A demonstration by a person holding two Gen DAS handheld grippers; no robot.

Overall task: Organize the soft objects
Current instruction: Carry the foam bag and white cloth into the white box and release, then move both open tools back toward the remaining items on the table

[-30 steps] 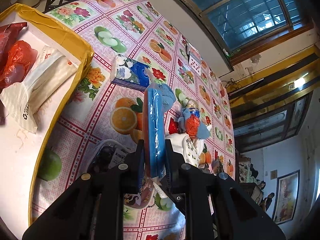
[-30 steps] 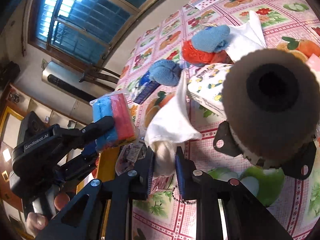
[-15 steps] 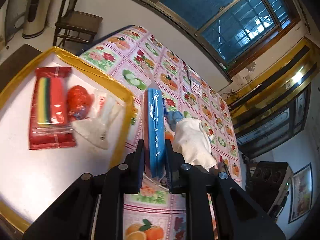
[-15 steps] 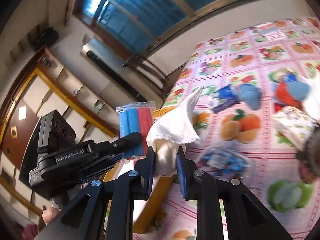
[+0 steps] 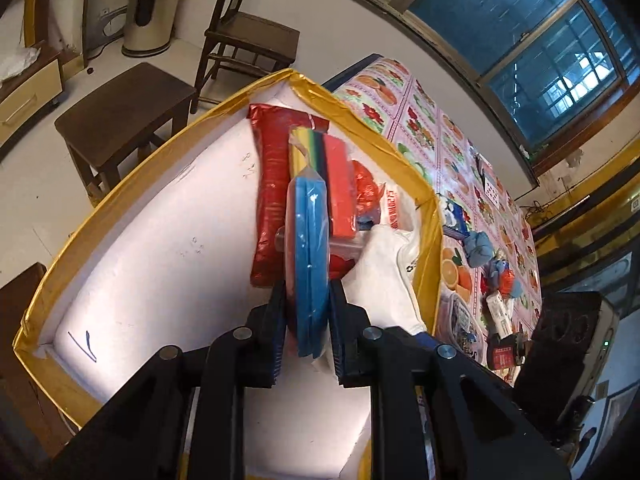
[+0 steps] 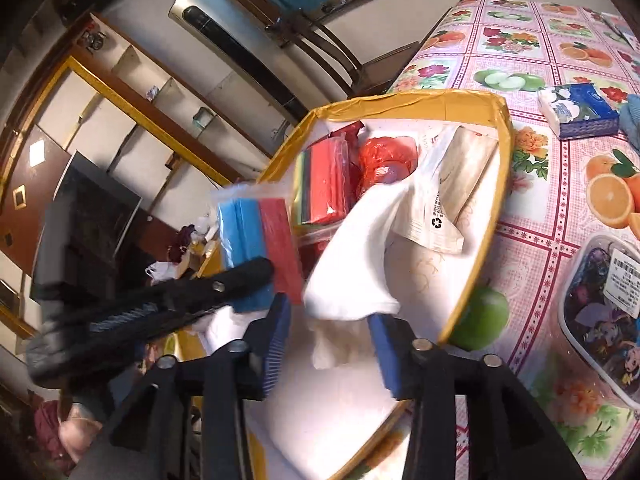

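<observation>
A white box with a yellow taped rim (image 5: 352, 116) (image 6: 408, 98) fills both views. My left gripper (image 5: 308, 300) is shut on a bagged pack of blue and red sponges (image 5: 310, 248) (image 6: 256, 240), held on edge above the box floor. My right gripper (image 6: 330, 316) hangs open over the box. A white cloth (image 6: 360, 256) (image 5: 384, 280) sits loose between its spread fingers. Inside the box lie a red wrapper with coloured cloths (image 5: 270, 200) (image 6: 320, 184), a red plastic bag (image 6: 384, 156) and a clear bag with beige contents (image 6: 452, 184).
The box stands at the end of a table with a fruit-print cloth (image 6: 540, 40). A blue tissue pack (image 6: 576, 110) and a clear lidded container (image 6: 604, 304) lie beside it, with blue soft items (image 5: 478, 242) farther along. A wooden chair (image 5: 248, 40) and stool (image 5: 120, 108) stand beyond the table end.
Both grippers have swung from above the table to above the box. The right gripper has opened and let go of the white cloth. The left stays shut on the sponge pack.
</observation>
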